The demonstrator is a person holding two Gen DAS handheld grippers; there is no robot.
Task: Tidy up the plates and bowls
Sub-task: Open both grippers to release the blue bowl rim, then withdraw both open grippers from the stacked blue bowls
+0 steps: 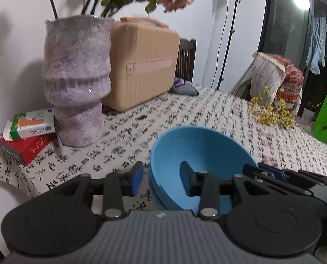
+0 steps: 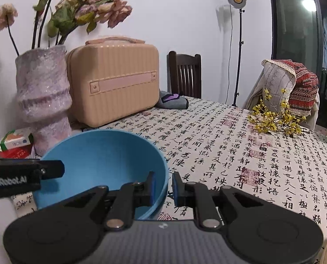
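A blue bowl (image 1: 198, 145) sits on the calligraphy-print tablecloth (image 1: 207, 110), and a second blue rim shows just under it on its left side. My left gripper (image 1: 161, 176) straddles the bowl's left rim, one pad outside and one inside, with clear gaps, so it is open. In the right wrist view the same bowl (image 2: 101, 154) is at lower left. My right gripper (image 2: 164, 187) straddles its right rim with a narrow gap at the outer pad, not pressing. Each gripper shows in the other's view: the right gripper (image 1: 271, 172), the left gripper (image 2: 51, 169).
A tall purple vase (image 1: 75, 83) with dried flowers stands behind the bowl on the left, with tissue boxes (image 1: 29, 129) beside it and a beige case (image 1: 141, 66) behind. Yellow flower sprigs (image 2: 273, 118) lie at the far right. A grey cloth (image 2: 172, 101) lies near a chair (image 2: 185, 72).
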